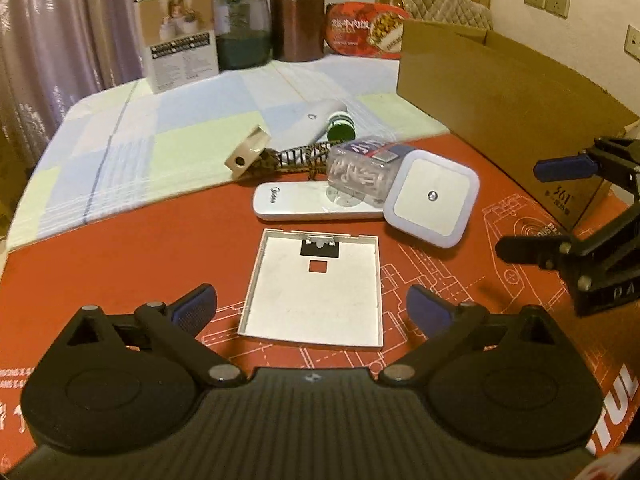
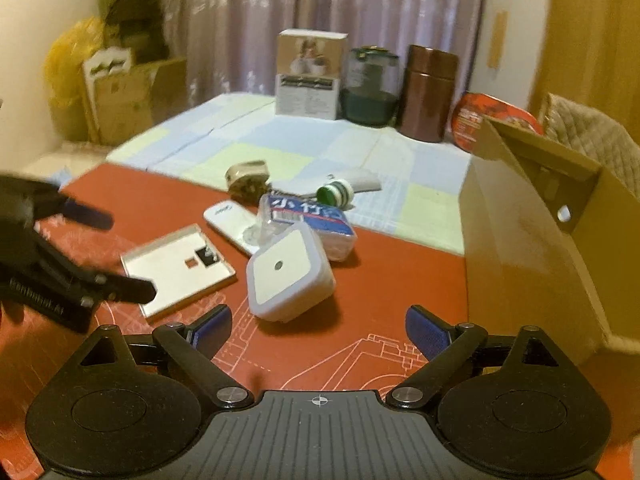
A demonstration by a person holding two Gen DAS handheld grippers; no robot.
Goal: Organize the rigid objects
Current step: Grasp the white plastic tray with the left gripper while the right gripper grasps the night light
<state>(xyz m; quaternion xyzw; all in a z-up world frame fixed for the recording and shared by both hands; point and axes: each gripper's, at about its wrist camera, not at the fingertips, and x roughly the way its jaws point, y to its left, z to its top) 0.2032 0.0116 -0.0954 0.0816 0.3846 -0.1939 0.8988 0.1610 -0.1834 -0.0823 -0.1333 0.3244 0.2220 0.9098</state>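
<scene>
Both jaws apart, empty: left gripper (image 1: 311, 304) over white square tray (image 1: 316, 284) on red worktop (image 1: 120, 280); right gripper (image 2: 319, 330) near night light (image 2: 286, 276). Remote (image 1: 316, 202) partly hidden under clear box (image 1: 362, 168); label blurred, probably toothpicks.

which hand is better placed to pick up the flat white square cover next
Left. The left tool stands open with the flat white cover right between its fingertips, straight ahead. The right tool, also open, faces the square night light, with the cover off to its side.
</scene>
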